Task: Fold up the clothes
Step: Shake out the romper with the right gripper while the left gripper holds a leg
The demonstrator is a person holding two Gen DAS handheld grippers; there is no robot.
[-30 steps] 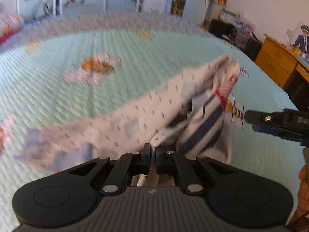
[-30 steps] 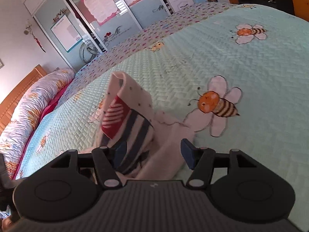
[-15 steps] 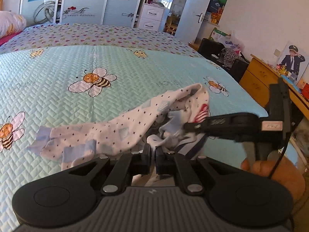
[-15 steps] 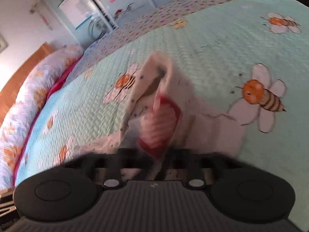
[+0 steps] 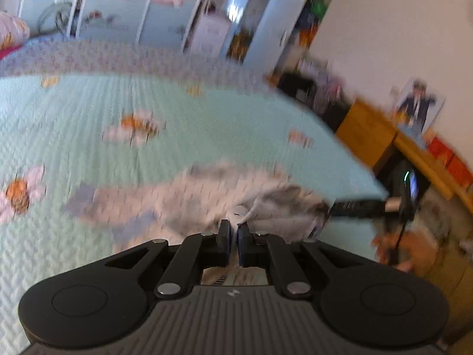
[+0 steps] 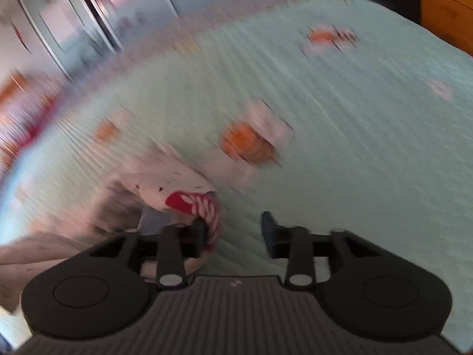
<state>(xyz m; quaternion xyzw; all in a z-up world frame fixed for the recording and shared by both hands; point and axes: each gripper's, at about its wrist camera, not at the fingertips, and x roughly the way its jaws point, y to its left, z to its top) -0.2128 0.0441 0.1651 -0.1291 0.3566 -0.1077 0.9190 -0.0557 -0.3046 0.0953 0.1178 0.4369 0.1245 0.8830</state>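
On the pale green bee-print bedspread (image 5: 207,136), a small white garment (image 5: 189,198) lies stretched out and rumpled.

The left gripper (image 5: 233,230) has its jaws pinched tight on a fold of the white cloth at the near edge of the garment — the fabric rises in a peak from between the pads. The right gripper (image 6: 233,227) stands with a clear gap between its fingers, and its jaws are opening; the garment's end with the red-and-white striped patch (image 6: 195,204) hangs against the inner side of its left finger — the right finger is clear of the cloth, over bare bedspread. In the left wrist view the right gripper reaches to the garment's right end. Both views are blurred.
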